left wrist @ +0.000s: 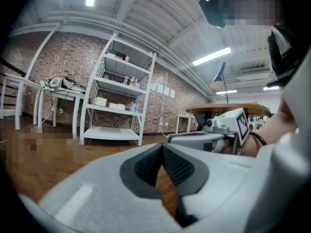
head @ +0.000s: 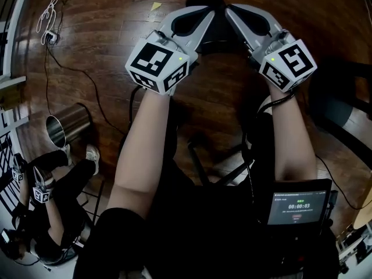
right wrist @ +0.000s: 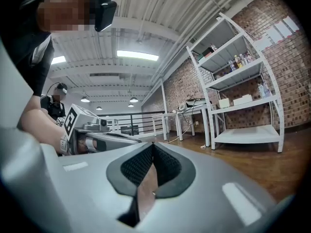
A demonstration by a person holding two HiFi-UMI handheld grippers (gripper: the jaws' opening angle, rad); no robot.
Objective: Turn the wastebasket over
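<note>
The wastebasket [head: 68, 125] is a shiny metal cylinder on the wood floor at the far left of the head view, its open dark mouth showing. Both grippers are held out in front of the person, well to the right of it and far from it. My left gripper [head: 210, 10] is shut with nothing between its jaws; its ribbed pads [left wrist: 146, 166] meet at the tip. My right gripper [head: 231, 9] is likewise shut and empty, with its tip close beside the left one. Each gripper view shows the other gripper [left wrist: 214, 132] [right wrist: 97, 135] alongside. Neither gripper view shows the wastebasket.
Another person [head: 46, 214] with marker cubes is at the lower left, next to the wastebasket. Cables [head: 87, 77] run across the floor. A dark chair [head: 343, 109] stands at the right, a small screen [head: 297, 205] below it. A white shelf unit [left wrist: 119, 101] lines the brick wall.
</note>
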